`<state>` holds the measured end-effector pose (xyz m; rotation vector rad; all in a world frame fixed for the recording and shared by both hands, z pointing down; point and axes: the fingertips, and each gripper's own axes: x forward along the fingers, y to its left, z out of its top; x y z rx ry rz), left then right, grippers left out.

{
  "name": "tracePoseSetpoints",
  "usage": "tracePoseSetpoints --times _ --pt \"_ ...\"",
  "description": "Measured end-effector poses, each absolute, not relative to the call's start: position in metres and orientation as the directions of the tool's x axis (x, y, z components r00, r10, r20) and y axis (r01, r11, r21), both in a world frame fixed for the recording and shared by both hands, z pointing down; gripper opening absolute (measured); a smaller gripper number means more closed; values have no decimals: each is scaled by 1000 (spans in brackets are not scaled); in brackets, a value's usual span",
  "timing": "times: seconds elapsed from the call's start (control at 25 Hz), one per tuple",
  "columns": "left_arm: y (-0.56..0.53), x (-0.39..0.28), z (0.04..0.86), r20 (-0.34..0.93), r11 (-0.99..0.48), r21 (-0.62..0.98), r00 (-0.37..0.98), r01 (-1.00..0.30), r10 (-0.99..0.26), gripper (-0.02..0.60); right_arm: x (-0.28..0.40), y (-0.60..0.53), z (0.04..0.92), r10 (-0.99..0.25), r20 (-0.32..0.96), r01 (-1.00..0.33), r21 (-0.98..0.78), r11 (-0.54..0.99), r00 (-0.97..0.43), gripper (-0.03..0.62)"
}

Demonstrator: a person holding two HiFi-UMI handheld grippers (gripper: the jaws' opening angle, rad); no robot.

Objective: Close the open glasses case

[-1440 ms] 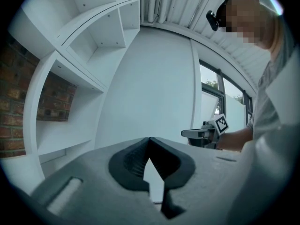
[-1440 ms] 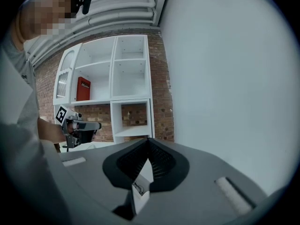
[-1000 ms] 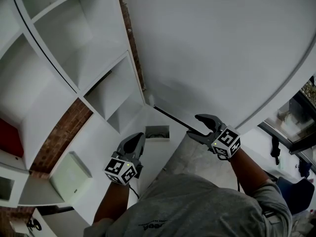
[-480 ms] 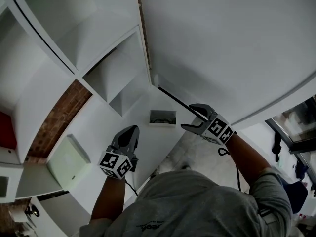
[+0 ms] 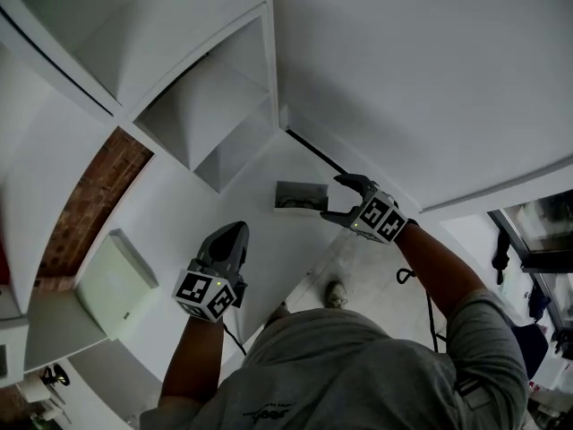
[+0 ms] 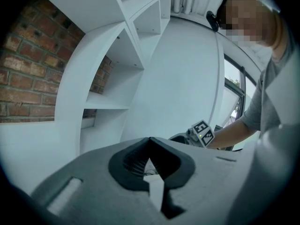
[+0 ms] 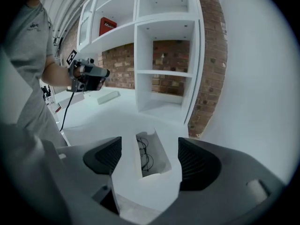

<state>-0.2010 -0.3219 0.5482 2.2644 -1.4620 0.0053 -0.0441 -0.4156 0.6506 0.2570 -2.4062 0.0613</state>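
The open white glasses case (image 5: 300, 195) lies on the white counter (image 5: 206, 213) near the wall corner. In the right gripper view the case (image 7: 159, 156) shows dark-rimmed glasses (image 7: 146, 157) inside, with its lid standing up. My right gripper (image 5: 333, 197) hovers just right of the case with its jaws opening. The case is seen through the gap of the right gripper (image 7: 150, 150), untouched and a little beyond the fingertips. My left gripper (image 5: 235, 228) hangs lower left of the case, well apart from it. The left gripper (image 6: 150, 139) has its tips together and nothing between them.
A flat pale box (image 5: 112, 280) lies on the counter's left part. White shelving (image 7: 164, 55) backed by brick wall stands behind the case, with a red box (image 7: 108, 25) on an upper shelf. A curved white wall (image 5: 430, 79) is at the right, and floor (image 5: 358, 267) lies below the counter edge.
Both grippers have come down towards the counter. The right one has closed in on the case and its jaws have spread wider. The left stays shut.
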Motion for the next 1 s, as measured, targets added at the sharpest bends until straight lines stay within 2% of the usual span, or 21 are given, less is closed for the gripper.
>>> tracePoseSetpoints --times 0.48,1.0 --pt "-321 -205 584 277 -346 402 473 -848 -837 -5 -64 -427 738 -112 788 -54 100 994 -606 426" --pt "-318 -208 593 293 -336 423 477 -842 -828 -3 -62 -435 778 -104 837 -33 102 994 -538 399"
